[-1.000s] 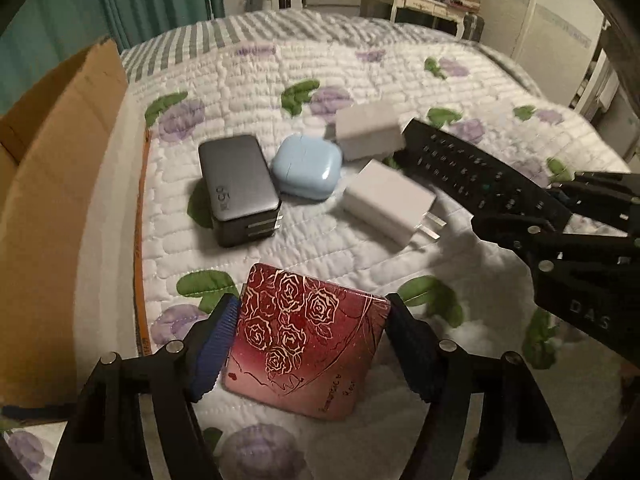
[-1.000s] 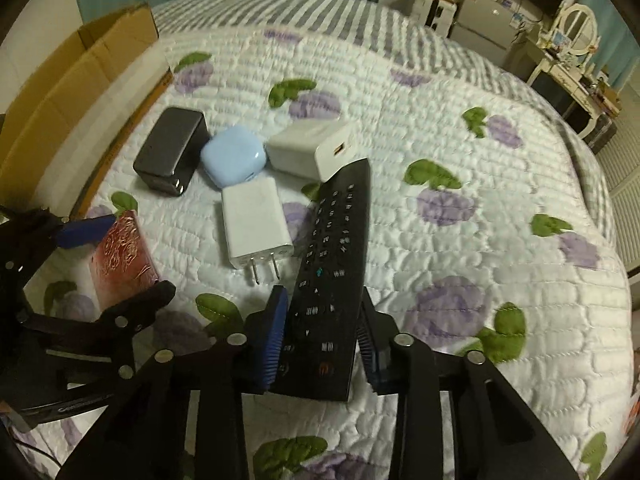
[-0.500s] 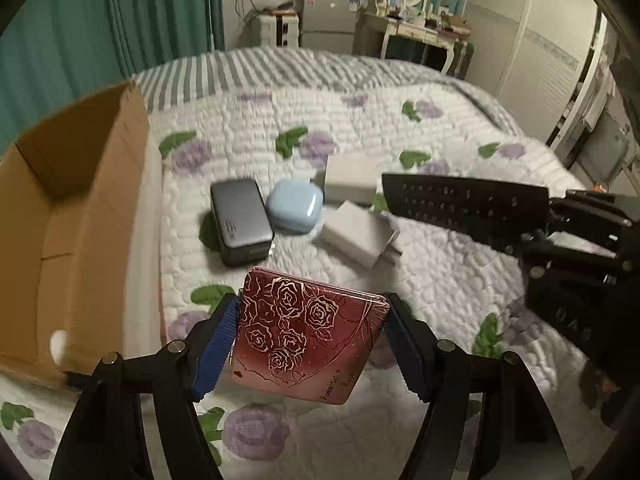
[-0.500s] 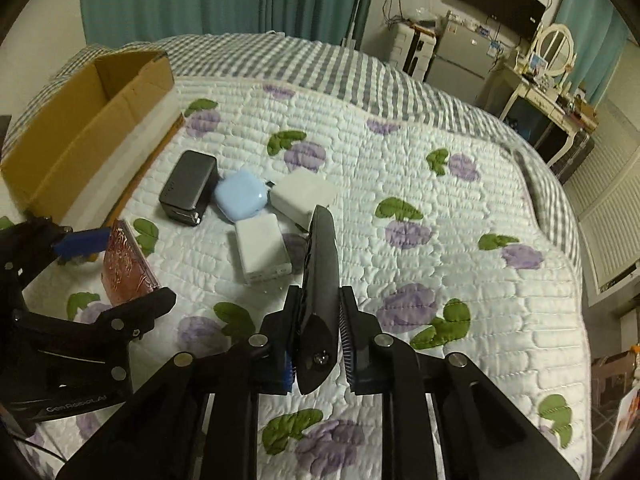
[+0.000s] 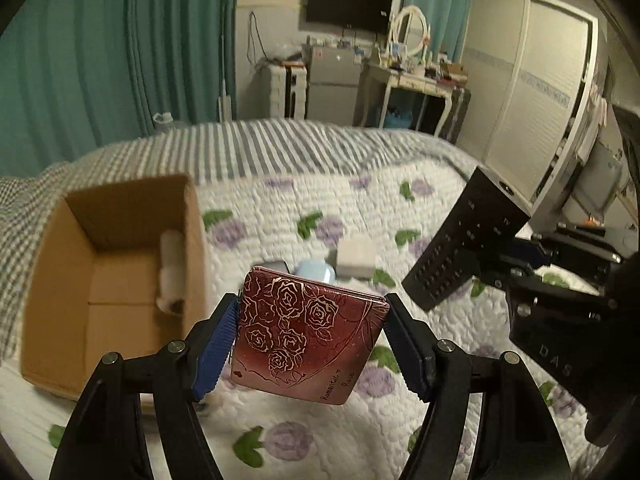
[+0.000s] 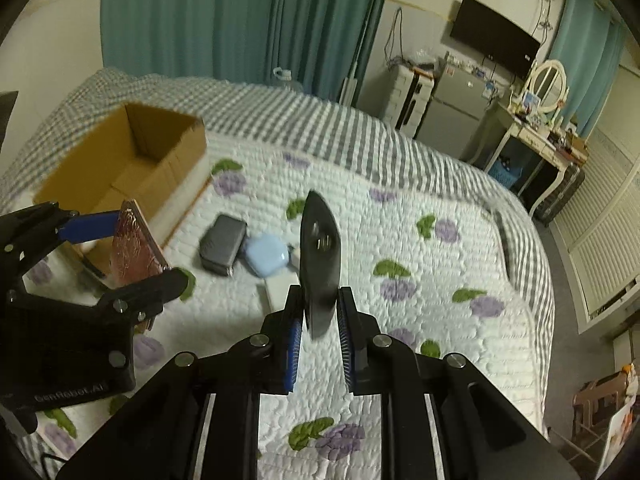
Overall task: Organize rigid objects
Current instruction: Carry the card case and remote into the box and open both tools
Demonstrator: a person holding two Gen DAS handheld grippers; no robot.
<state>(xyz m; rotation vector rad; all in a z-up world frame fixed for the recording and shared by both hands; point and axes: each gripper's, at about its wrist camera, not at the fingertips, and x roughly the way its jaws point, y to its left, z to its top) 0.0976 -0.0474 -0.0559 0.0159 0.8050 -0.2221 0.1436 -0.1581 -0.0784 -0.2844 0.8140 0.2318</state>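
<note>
One bed (image 6: 400, 208) with a flowered white quilt fills the middle of both views. One open cardboard box (image 5: 100, 264) sits on it at the left of the frame in the left wrist view, with a pale roll (image 5: 172, 268) standing against its inner right wall.

One black remote control (image 6: 320, 264) is up in the air, pinched edge-on between the blue pads of the right hand-held gripper (image 6: 318, 350), whose fingers are drawn in close on its lower end. In the left wrist view it slants across the right side of the frame.

One red tin with a rose pattern (image 5: 308, 336) is clamped by its two side edges in the left hand-held gripper (image 5: 310, 350), fingers spread to the tin's width. It is held above the quilt, low and centre in the left wrist view, beside the box.

Four smaller things lie together on the quilt at mid-frame in the right wrist view: one dark grey charger (image 6: 223, 245), one light blue case (image 6: 266, 258) touching it, and two white chargers, one (image 6: 280, 294) just behind the right gripper's fingers and one (image 5: 356, 258) largely hidden by the remote.
</note>
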